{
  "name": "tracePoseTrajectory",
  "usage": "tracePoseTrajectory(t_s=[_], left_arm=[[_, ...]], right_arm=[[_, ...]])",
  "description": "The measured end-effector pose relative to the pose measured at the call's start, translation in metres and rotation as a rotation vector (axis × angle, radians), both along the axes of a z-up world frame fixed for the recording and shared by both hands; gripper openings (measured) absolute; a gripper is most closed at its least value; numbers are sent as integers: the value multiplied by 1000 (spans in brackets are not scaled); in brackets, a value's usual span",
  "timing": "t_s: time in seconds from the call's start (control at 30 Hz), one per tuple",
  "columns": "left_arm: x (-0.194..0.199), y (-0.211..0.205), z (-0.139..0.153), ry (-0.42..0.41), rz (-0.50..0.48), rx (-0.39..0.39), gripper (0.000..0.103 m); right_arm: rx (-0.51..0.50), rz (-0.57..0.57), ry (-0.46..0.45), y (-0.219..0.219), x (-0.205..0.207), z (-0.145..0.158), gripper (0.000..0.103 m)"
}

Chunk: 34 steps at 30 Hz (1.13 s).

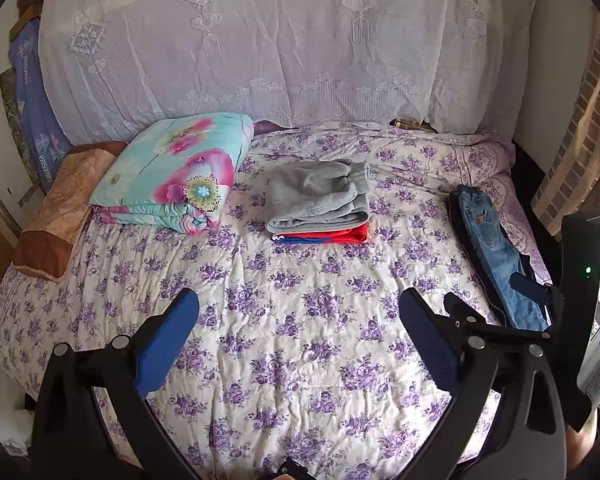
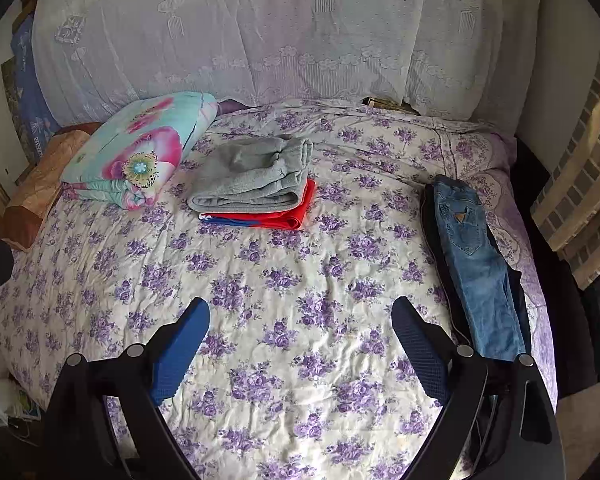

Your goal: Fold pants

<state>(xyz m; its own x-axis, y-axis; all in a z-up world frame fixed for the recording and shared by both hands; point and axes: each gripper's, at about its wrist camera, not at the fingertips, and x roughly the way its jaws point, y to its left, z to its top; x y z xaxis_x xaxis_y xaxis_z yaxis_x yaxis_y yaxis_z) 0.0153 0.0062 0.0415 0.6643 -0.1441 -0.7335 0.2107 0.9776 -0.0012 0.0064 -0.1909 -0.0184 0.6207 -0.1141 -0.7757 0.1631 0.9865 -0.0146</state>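
Note:
Blue jeans [image 2: 474, 264] lie lengthwise on a dark garment [image 2: 432, 236] at the bed's right edge; they also show in the left wrist view [image 1: 496, 256]. A folded stack sits mid-bed: grey pants [image 2: 252, 178] on a red and blue garment [image 2: 284, 218], also seen in the left wrist view [image 1: 320, 196]. My left gripper [image 1: 300, 300] is open and empty above the bedspread. My right gripper [image 2: 302, 308] is open and empty, just left of the jeans. Part of the right gripper [image 1: 532, 288] shows in the left wrist view, over the jeans' lower end.
A folded floral quilt [image 1: 172, 172] and a brown pillow [image 1: 64, 208] lie at the back left of the bed [image 1: 300, 360]. A lace-covered headboard [image 1: 284, 48] stands behind. A curtain [image 2: 580, 184] hangs at the right.

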Motion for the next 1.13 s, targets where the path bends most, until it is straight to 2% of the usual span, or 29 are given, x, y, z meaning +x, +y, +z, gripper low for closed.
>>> tracePoseTrajectory(t_s=[0.63, 1.13], left_arm=[[-9, 1, 5, -10, 6, 4, 98], [2, 3, 1, 19, -7, 7, 98]], right_arm=[[19, -2, -34, -1, -14, 11, 93], [20, -4, -33, -1, -14, 11, 93]])
